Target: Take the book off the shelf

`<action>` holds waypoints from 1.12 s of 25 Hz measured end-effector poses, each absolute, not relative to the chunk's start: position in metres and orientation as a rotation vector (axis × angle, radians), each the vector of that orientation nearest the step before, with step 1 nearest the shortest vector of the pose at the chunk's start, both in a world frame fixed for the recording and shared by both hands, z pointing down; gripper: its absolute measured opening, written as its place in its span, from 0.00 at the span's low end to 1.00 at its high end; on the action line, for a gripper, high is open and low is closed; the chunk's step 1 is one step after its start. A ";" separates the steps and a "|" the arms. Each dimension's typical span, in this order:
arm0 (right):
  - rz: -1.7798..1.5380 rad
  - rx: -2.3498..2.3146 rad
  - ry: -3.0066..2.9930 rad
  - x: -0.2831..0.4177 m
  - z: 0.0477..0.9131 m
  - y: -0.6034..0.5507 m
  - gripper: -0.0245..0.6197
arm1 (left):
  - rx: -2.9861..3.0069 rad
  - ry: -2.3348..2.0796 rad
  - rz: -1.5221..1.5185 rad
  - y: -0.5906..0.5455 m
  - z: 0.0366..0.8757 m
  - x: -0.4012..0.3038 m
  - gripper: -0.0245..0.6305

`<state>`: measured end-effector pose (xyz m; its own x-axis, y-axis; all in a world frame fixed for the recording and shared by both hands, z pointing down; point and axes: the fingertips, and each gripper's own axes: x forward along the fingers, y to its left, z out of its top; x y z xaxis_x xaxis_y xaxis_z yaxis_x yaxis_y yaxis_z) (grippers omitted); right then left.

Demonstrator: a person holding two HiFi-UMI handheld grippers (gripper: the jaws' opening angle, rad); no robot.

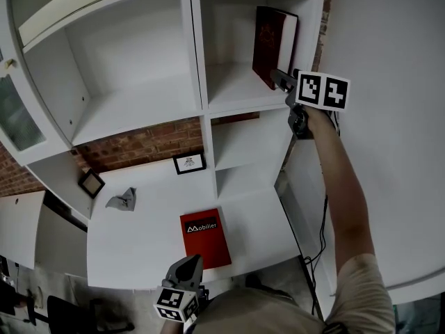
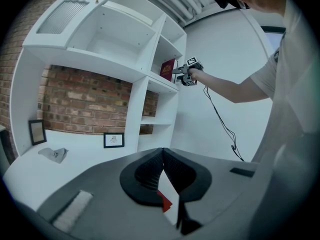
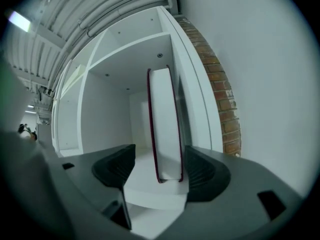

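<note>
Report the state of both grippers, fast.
Left gripper: shut, holding nothing.
Right gripper: open, jaws on either side of the upright book, not gripping it.

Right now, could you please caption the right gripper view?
Open right gripper facing upright maroon book on shelf.

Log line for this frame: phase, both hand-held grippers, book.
phase: pre-grasp | right hand-held gripper: open, book between jaws | book: upright on shelf | left hand-held gripper: shut, empty
</note>
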<state>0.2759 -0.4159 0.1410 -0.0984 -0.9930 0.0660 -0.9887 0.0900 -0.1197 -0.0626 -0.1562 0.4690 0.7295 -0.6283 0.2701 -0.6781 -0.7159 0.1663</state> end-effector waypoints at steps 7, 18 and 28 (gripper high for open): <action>-0.135 -2.240 2.283 0.270 0.131 -0.439 0.45 | 2.673 -1.048 0.260 -0.156 0.467 -0.065 0.04; -0.108 -2.318 2.231 0.269 0.129 -0.464 0.45 | 2.624 -1.102 0.240 -0.157 0.472 -0.082 0.04; -0.092 -2.299 2.222 0.271 0.128 -0.482 0.45 | 2.605 -1.114 0.257 -0.159 0.478 -0.085 0.04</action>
<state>0.2706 -0.4823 0.1285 0.0339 -0.9961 0.0813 -0.9994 -0.0339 0.0012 -0.0850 -0.1586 0.4783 0.6841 -0.6750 0.2763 -0.7278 -0.6564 0.1983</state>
